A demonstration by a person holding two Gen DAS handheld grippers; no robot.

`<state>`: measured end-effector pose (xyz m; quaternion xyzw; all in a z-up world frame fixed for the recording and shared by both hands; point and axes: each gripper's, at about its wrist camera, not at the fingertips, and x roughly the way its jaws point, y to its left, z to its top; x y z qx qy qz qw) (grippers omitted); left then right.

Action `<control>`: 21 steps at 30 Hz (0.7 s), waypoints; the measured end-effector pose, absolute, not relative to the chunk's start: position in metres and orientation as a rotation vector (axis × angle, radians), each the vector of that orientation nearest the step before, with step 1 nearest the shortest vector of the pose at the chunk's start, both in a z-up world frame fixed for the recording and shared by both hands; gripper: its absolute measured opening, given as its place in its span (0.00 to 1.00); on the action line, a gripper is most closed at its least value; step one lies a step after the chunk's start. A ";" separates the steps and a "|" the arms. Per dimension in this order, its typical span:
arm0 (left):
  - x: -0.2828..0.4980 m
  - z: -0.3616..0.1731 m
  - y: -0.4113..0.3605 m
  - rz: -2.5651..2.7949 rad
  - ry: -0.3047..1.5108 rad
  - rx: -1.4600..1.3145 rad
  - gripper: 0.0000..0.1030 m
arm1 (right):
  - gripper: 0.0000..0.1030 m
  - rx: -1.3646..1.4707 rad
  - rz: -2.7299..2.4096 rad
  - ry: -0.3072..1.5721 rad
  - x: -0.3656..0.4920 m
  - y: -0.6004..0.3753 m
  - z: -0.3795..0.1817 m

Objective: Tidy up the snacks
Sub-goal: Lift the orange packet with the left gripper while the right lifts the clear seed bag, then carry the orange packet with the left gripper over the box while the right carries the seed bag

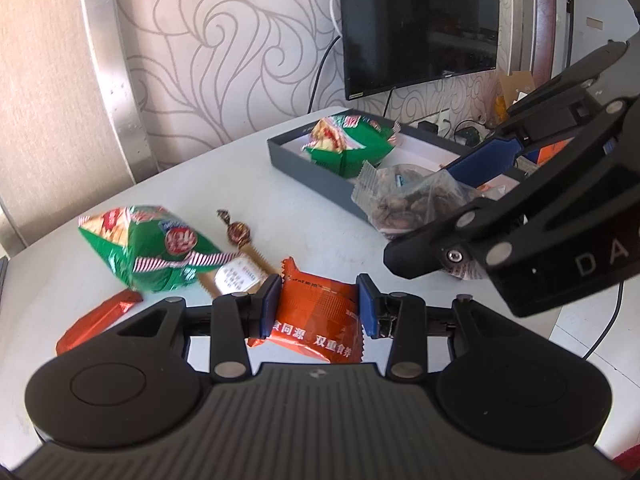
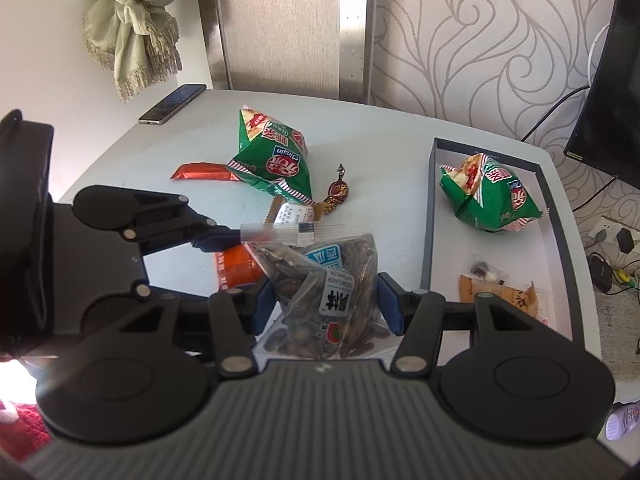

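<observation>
Left gripper (image 1: 318,306): clenched on the orange snack packet (image 1: 316,316), blue pads pressed on its 2 sides, packet long axis running 12 to 6 along the fingers.
Right gripper (image 2: 326,304): clamped around the clear bag of sunflower seeds (image 2: 328,276); the bag stood up between the pads, its sealed strip pointing toward 10 o'clock.
Key relation: the gray tray (image 2: 430,216) lay at about 2 o'clock from the right fingers and just beside them, its long axis running 12 to 6; the right gripper was the nearer one, so its bag probably goes in first.
Tray contents: 1 green pyramid snack bag (image 2: 492,192) at the far end, small wrapped sweets (image 2: 486,274) nearer.
Left on the table (image 1: 248,184): another green pyramid snack bag (image 1: 148,248) at 10 o'clock from the left fingers, a twisted-wrapper candy (image 1: 238,232), a red foil bar (image 1: 94,320).
</observation>
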<state>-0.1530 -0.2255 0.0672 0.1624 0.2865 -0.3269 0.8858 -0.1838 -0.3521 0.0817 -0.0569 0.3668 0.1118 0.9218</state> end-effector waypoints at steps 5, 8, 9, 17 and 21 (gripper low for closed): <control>-0.152 0.075 -0.237 -0.696 0.578 0.339 0.45 | 0.55 -0.111 0.207 0.737 -0.189 -0.364 0.089; -0.152 0.079 -0.244 -0.705 0.572 0.337 0.45 | 0.55 -0.103 0.189 0.731 -0.192 -0.374 0.092; -0.152 0.080 -0.248 -0.708 0.570 0.339 0.45 | 0.55 -0.100 0.183 0.730 -0.192 -0.378 0.092; -0.148 0.083 -0.271 -0.734 0.558 0.344 0.45 | 0.55 -0.083 0.144 0.724 -0.195 -0.402 0.096; -0.143 0.084 -0.282 -0.739 0.548 0.345 0.45 | 0.55 -0.081 0.127 0.718 -0.196 -0.413 0.098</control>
